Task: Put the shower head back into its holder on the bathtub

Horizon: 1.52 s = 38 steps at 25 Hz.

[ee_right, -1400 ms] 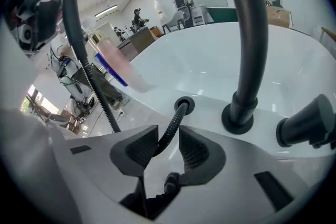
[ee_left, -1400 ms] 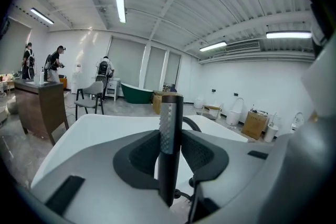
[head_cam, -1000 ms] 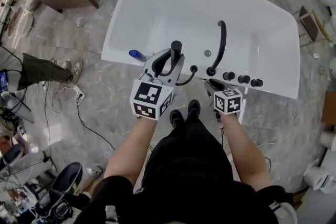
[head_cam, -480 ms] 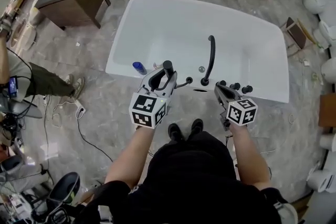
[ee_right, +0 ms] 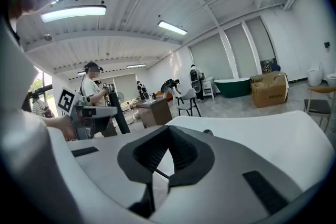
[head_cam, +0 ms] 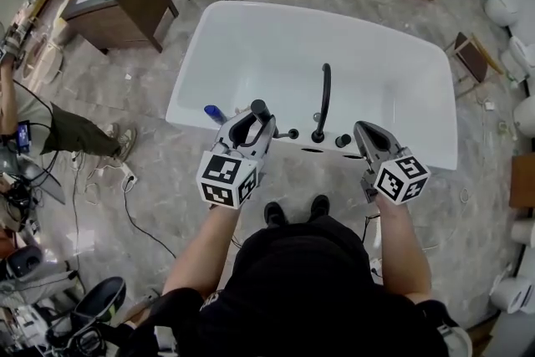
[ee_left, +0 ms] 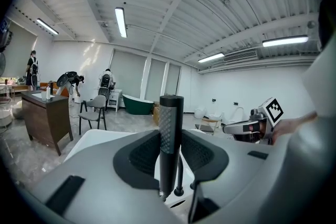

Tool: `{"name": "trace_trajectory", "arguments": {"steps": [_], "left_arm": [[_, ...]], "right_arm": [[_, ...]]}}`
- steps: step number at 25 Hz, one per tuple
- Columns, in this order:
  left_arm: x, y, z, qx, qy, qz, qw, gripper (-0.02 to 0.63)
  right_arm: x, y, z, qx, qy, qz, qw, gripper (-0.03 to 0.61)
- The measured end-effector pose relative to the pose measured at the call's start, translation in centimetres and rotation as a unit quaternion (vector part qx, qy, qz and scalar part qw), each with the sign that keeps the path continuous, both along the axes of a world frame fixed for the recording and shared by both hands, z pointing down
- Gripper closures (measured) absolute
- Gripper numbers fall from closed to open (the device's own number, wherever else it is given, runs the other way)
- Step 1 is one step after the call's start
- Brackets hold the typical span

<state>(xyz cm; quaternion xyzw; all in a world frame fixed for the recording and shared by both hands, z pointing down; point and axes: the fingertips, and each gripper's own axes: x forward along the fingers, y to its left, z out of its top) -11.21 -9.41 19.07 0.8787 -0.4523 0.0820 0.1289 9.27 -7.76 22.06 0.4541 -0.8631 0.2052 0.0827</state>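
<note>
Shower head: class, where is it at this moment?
In the head view, the shower head stands upright, clamped between the jaws of the left gripper. It is at the near rim of the bathtub, just left of the black curved spout.

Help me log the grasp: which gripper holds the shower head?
The left gripper: its fingers clamp the black shower head, which stands upright between them, while the right gripper has just closed on nothing.

Right gripper (head_cam: 363, 130) risen off bathtub (head_cam: 426, 148) rim, jaws just closed empty; left gripper (head_cam: 253, 119) lifted shower head (head_cam: 259, 107) higher.
</note>
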Motion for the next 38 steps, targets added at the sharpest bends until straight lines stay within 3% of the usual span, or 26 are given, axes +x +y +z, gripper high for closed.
{"name": "trace_trajectory", "arguments": {"steps": [13,20,38], "left_arm": [[8.2,-1.2,-3.0,0.015,-0.026,-0.042,0.9987,0.48],[11.5,-1.4,0.3,-0.003,-0.051,-0.048,0.9976,0.48],[10.9,-7.8,17.6,-0.099,-0.07,-0.026,0.9922,0.479]], "right_arm": [[9.6,-0.8,-3.1,0.026,-0.031,-0.03,0.999,0.565],[12.7,-1.2,-1.6,0.022,-0.054,-0.053,0.997,0.565],[7.6,-6.5,8.8,-0.051,-0.06,-0.085,0.993,0.565]]}}
